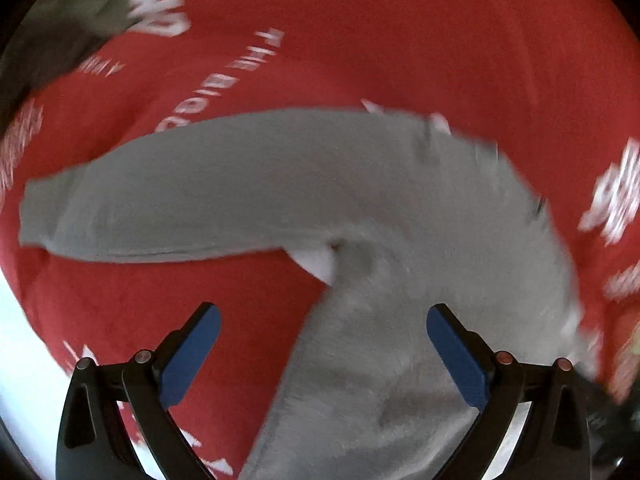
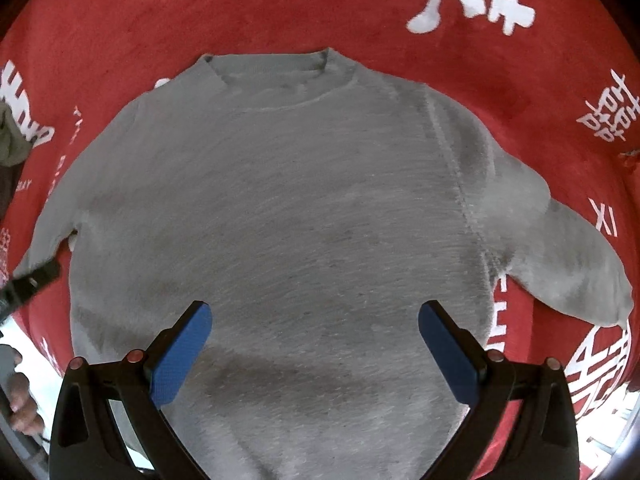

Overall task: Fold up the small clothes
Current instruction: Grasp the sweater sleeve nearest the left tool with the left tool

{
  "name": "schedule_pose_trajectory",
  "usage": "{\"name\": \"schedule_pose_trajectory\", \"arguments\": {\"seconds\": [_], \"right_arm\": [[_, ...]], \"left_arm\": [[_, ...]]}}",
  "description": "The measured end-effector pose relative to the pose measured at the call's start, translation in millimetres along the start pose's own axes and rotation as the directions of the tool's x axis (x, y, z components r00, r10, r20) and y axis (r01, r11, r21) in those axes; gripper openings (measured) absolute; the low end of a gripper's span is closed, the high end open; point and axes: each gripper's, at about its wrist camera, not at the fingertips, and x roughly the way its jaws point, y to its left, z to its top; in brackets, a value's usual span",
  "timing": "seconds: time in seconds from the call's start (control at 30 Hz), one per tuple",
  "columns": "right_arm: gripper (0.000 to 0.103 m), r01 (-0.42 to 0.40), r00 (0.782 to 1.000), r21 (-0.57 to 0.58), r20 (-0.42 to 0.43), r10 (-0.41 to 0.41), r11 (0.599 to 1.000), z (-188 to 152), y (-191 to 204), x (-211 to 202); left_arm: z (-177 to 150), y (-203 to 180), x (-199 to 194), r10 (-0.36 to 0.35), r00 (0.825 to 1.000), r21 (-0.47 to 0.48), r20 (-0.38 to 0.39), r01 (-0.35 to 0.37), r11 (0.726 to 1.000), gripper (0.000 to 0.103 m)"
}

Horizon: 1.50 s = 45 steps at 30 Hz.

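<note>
1. A small grey knitted long-sleeved sweater (image 2: 280, 208) lies spread flat, collar away from the right wrist camera, on a red cloth with white printed lettering (image 2: 120, 20).
2. The right gripper (image 2: 315, 316) hovers above the sweater's lower body, blue-padded jaws wide apart and empty.
3. The left gripper (image 1: 323, 318) hovers near one outstretched sleeve (image 1: 180, 204), jaws likewise spread, holding nothing.
</note>
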Motion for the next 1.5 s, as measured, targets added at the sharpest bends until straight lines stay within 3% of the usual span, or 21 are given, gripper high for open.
{"name": "schedule_pose_trajectory", "arguments": {"seconds": [0.07, 0.17, 0.33, 0.4, 0.5, 0.67, 0.77, 0.83, 0.87, 0.9, 0.93, 0.97, 1.07, 1.13, 1.3, 1.43, 1.5], "right_arm": [[0.103, 0.001, 1.000, -0.012, -0.001, -0.001, 1.000, -3.5, 4.3, 0.0], [0.103, -0.003, 1.000, -0.026, -0.005, 0.003, 1.000, -10.0, 13.1, 3.1], [0.103, -0.009, 1.000, -0.047, -0.006, 0.009, 0.999, -21.1, 27.8, 7.1], [0.103, -0.010, 1.000, -0.058, -0.007, 0.010, 0.998, -23.8, 33.8, 8.3], [0.103, -0.008, 1.000, -0.076, -0.008, 0.008, 0.997, -24.9, 44.2, 8.7], [0.103, -0.015, 1.000, -0.110, -0.006, 0.014, 0.994, -26.7, 64.3, 7.1], [0.103, -0.039, 0.999, -0.133, -0.002, 0.040, 0.990, -29.3, 74.2, 4.6], [0.103, -0.052, 0.999, -0.148, -0.005, 0.051, 0.988, -30.1, 80.1, 5.3], [0.103, -0.053, 0.999, -0.153, -0.008, 0.053, 0.987, -30.5, 82.3, 5.9], [0.103, -0.057, 0.998, -0.155, -0.012, 0.056, 0.986, -31.3, 83.8, 6.6], [0.103, -0.065, 0.998, -0.153, -0.018, 0.063, 0.986, -31.9, 84.3, 7.2], [0.103, -0.073, 0.997, -0.148, -0.022, 0.071, 0.986, -32.3, 84.1, 7.2], [0.103, -0.107, 0.994, -0.126, -0.025, 0.105, 0.986, -33.3, 79.9, 4.9], [0.103, -0.122, 0.993, -0.121, -0.019, 0.120, 0.985, -34.1, 76.7, 2.4], [0.103, -0.135, 0.991, -0.081, -0.001, 0.136, 0.987, -35.1, 55.6, 0.5], [0.103, -0.141, 0.990, -0.010, 0.018, 0.141, 0.990, -32.4, 29.7, -0.2], [0.103, -0.140, 0.990, 0.023, 0.038, 0.139, 0.990, -31.4, 13.8, -2.9]], "left_arm": [[3.0, 36.5, -7.7, -0.038, 0.998, -0.089, 0.048, 0.042, 0.995, 0.103], [0.5, 100.4, -12.3, -0.073, 0.991, -0.268, 0.110, 0.100, 0.958, 0.103], [-15.2, 172.8, 6.9, -0.132, 0.979, -0.493, 0.156, 0.193, 0.849, 0.103], [-13.0, 179.7, 11.1, -0.136, 0.971, -0.515, 0.196, 0.220, 0.829, 0.103], [-0.5, 178.8, 15.8, -0.152, 0.960, -0.502, 0.234, 0.253, 0.827, 0.103], [20.9, 170.0, 26.8, -0.218, 0.932, -0.504, 0.288, 0.342, 0.793, 0.103], [26.3, 168.0, 30.0, -0.180, 0.937, -0.521, 0.299, 0.319, 0.791, 0.103], [32.9, 161.1, 30.6, -0.136, 0.954, -0.523, 0.268, 0.263, 0.811, 0.101], [36.0, 156.5, 29.8, -0.092, 0.965, -0.518, 0.246, 0.211, 0.829, 0.090], [39.6, 150.3, 28.3, -0.040, 0.973, -0.495, 0.229, 0.151, 0.855, 0.061], [40.4, 147.7, 28.3, -0.009, 0.977, -0.470, 0.211, 0.109, 0.876, 0.042], [42.5, 142.6, 28.9, 0.018, 0.982, -0.432, 0.189, 0.066, 0.899, 0.013], [44.3, 128.1, 23.2, 0.069, 0.978, -0.333, 0.196, 0.000, 0.943, 0.013], [48.2, 115.8, 11.7, 0.076, 0.969, -0.283, 0.235, -0.007, 0.959, 0.013], [51.3, 52.8, -24.9, 0.030, 0.942, -0.073, 0.333, -0.005, 0.997, 0.013], [44.2, -25.2, -44.1, -0.098, 0.927, 0.156, 0.362, 0.043, 0.987, 0.012], [32.4, -73.1, -43.2, -0.172, 0.925, 0.276, 0.340, 0.076, 0.958, 0.012]]}}
